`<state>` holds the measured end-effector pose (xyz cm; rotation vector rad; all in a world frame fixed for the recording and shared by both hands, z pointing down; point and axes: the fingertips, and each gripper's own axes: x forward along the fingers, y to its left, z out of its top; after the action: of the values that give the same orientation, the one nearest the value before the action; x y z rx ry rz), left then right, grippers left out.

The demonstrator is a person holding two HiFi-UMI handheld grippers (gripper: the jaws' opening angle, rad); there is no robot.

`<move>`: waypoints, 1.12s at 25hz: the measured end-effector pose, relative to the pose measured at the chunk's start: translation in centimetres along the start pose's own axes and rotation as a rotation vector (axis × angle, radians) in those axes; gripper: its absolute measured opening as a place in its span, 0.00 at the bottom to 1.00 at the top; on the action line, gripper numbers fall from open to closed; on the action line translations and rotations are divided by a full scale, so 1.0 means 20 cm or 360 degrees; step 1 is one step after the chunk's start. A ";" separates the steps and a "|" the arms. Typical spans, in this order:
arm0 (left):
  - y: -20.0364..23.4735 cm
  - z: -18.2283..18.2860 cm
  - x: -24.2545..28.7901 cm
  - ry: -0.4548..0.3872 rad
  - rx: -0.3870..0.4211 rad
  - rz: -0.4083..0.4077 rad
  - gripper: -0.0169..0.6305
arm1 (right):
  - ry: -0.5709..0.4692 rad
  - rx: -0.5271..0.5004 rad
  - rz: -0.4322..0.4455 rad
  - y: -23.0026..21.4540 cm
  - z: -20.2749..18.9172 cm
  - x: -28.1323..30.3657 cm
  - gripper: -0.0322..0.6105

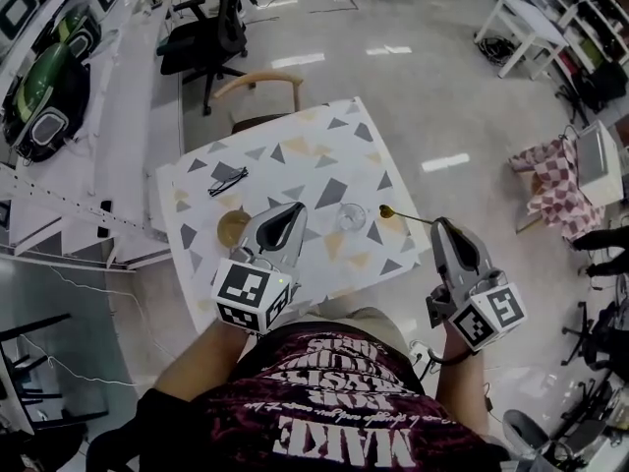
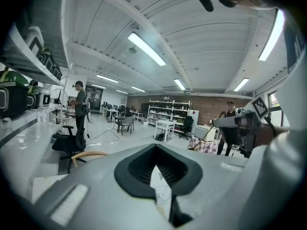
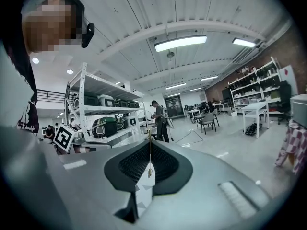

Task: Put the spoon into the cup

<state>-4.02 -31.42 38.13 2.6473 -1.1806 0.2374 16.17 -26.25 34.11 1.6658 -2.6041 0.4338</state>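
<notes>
A clear glass cup (image 1: 351,217) stands upright on the patterned table (image 1: 324,155), near its front edge. My right gripper (image 1: 435,223) is shut on the handle end of a thin gold spoon (image 1: 403,216). The spoon sticks out to the left, and its bowl hangs just right of the cup, apart from it. In the right gripper view the spoon (image 3: 149,152) shows as a thin line out of the shut jaws. My left gripper (image 1: 298,207) is shut and holds nothing, its tips just left of the cup. Through its narrow slit a bit of the cup (image 2: 163,192) shows.
A round brown coaster (image 1: 233,228) lies left of the left gripper. Folded glasses (image 1: 227,181) rest farther back on the table. A wooden chair (image 1: 257,91) stands behind the table, a black office chair (image 1: 204,42) beyond it. Shelving lines the left side.
</notes>
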 end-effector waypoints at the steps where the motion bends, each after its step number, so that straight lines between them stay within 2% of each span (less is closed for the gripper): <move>1: 0.01 -0.01 0.01 0.0011 -0.0004 -0.0003 0.03 | 0.0009 0.0002 -0.0001 -0.01 -0.01 0.02 0.11; 5: 0.06 -0.06 0.06 0.0043 -0.0019 0.0019 0.03 | 0.0060 0.0022 0.0016 -0.04 -0.05 0.11 0.11; 14: 0.22 -0.15 0.19 0.0100 -0.0096 0.0194 0.03 | 0.0280 0.0080 0.0153 -0.16 -0.28 0.37 0.11; 22: 0.24 -0.27 0.36 0.0187 -0.0117 0.0276 0.03 | 0.0498 0.0138 0.0297 -0.30 -0.53 0.58 0.11; 28: 0.23 -0.44 0.43 0.0273 -0.0186 0.0323 0.03 | 0.0686 0.0187 0.0400 -0.34 -0.80 0.67 0.11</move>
<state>-2.24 -38.17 49.29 2.3560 -1.3601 0.4088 14.41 -37.00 53.13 1.1084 -2.4948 0.8608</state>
